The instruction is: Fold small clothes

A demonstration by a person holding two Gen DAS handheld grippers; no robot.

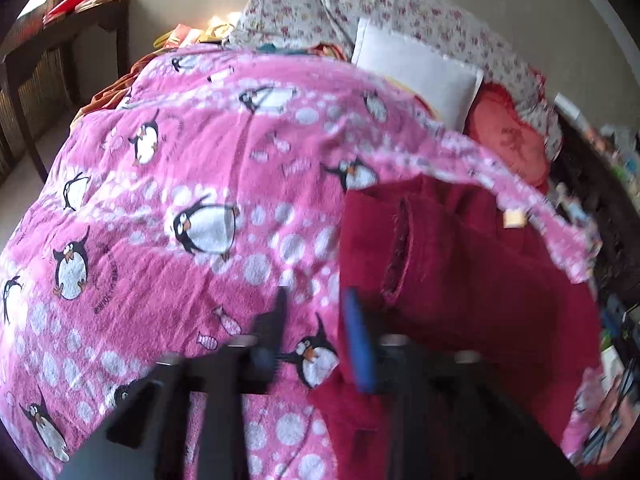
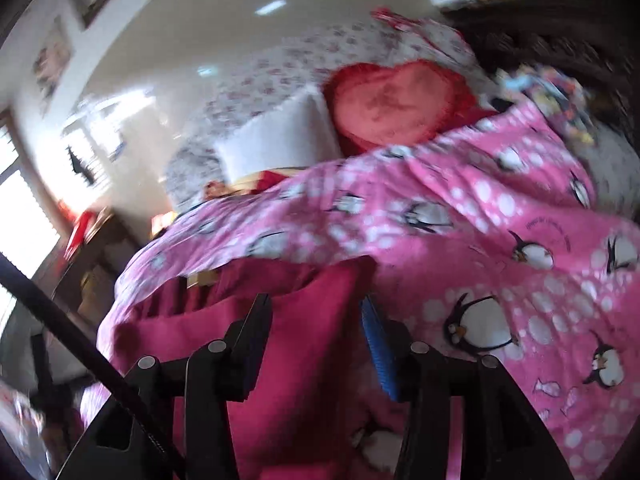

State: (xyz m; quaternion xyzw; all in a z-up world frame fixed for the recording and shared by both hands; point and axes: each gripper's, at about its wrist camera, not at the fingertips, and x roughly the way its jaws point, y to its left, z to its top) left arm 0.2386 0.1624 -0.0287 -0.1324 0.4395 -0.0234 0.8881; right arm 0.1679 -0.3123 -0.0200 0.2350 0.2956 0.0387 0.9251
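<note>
Item: dark red fleecy garment (image 1: 460, 280), laid on a pink penguin-print blanket (image 1: 180, 184) spread over a bed. In the left wrist view its long axis is seen to run from the near edge away toward the pillows, with a frilled seam or opening lying along that axis.

Left gripper (image 1: 316, 320): fingers are held apart, nothing pinched; the blue-padded finger (image 1: 360, 348) is set at the garment's left edge, the other over the blanket.

Right gripper (image 2: 316, 332): fingers are spread, with garment cloth (image 2: 312, 320) lying between them; contact cannot be told.

Beyond: white square pillow (image 1: 420, 76), red heart-shaped cushion (image 2: 396, 100), floral-print bedding (image 1: 400, 12).
</note>
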